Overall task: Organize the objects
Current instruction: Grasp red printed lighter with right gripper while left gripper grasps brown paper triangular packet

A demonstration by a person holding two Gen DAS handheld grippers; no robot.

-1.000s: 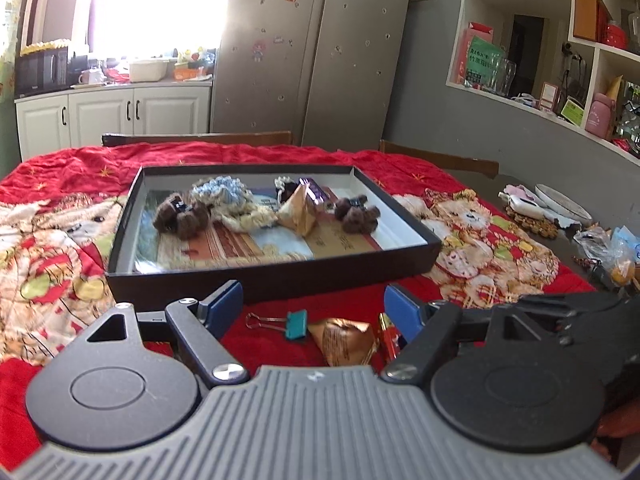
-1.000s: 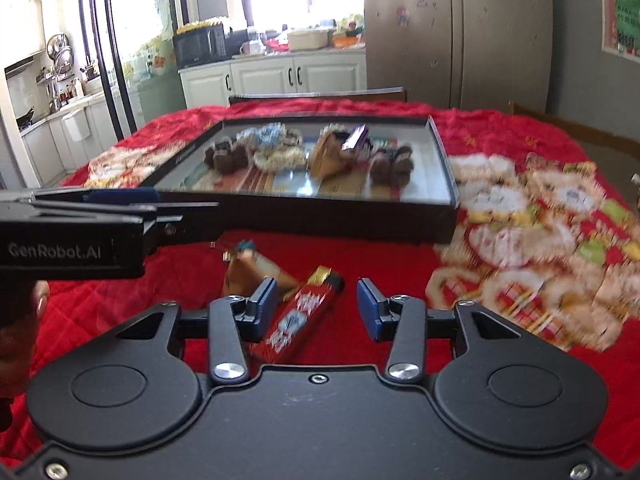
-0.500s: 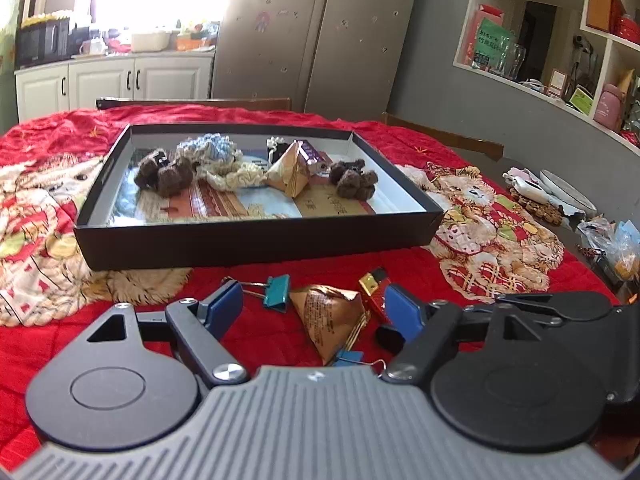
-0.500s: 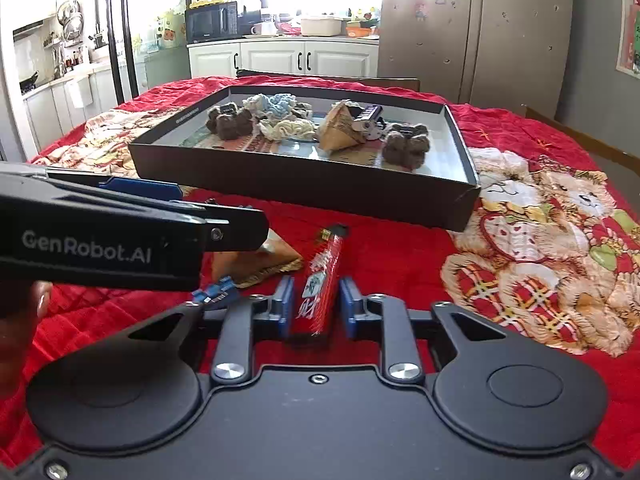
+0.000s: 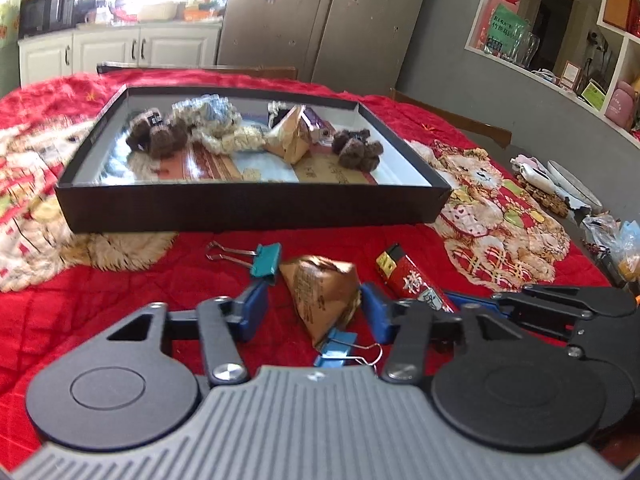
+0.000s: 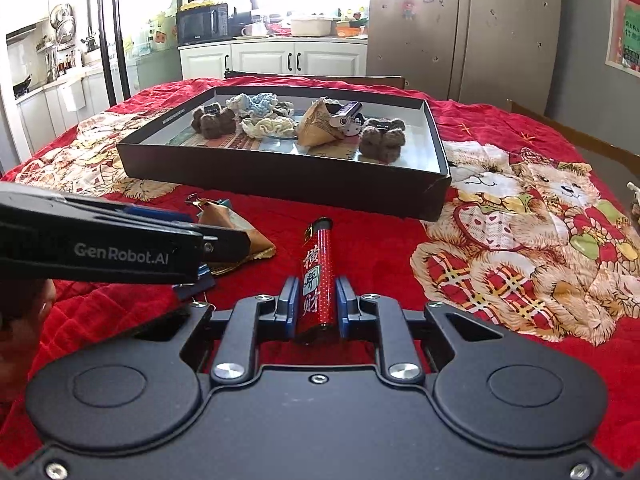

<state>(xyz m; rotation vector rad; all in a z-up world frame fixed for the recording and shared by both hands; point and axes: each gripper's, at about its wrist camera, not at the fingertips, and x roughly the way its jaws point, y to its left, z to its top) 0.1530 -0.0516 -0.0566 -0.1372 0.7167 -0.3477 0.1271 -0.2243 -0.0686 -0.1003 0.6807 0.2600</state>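
Picking-up stage: the right gripper (image 6: 316, 306) has its jaws clamped on the red lighter (image 6: 318, 276). The left gripper (image 5: 312, 312), jaws just closing, brackets the brown wrapped packet (image 5: 320, 288), seemingly ungripped. Next: pinch, lift both toward the black tray (image 5: 248, 208) ahead.

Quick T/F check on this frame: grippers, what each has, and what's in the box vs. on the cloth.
1. The right gripper is shut on the red lighter. True.
2. The left gripper is clamped on the teal binder clip. False: that clip lies free on the cloth beyond the fingers; the jaws, just closing, straddle the brown paper packet, and firm contact cannot be told.
3. The black box is empty. False: it holds brown plush pieces, crocheted items and another brown packet.
4. A blue binder clip lies by the packet's near end. True.
5. The red lighter lies in the box. False: it is outside, over the red cloth.
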